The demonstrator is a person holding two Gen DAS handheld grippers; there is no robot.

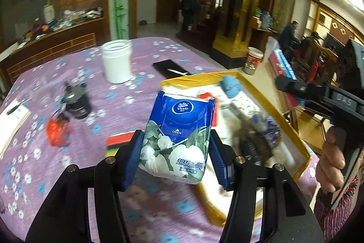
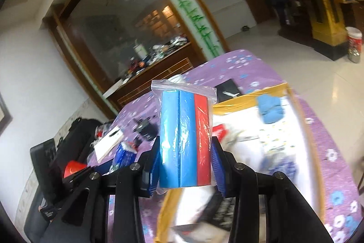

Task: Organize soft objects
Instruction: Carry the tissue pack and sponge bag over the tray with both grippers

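Left gripper [image 1: 176,152]: clamped on tissue pack [image 1: 179,133] at frame centre, above yellow-rimmed box [image 1: 304,152]. Legible print: "Vinda", "OPEN", "Ultra Strong". Right gripper [image 2: 185,165]: clamped on bagged blue-and-red sponges [image 2: 185,140] at frame centre; no legible writing. Purple floral tablecloth [image 1: 68,152] below.

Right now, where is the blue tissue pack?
The tissue pack sits centre in the left wrist view, clamped in the left gripper, just left of the yellow box.

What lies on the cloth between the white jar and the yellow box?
A black tray with a white spoon, seen in the left wrist view.
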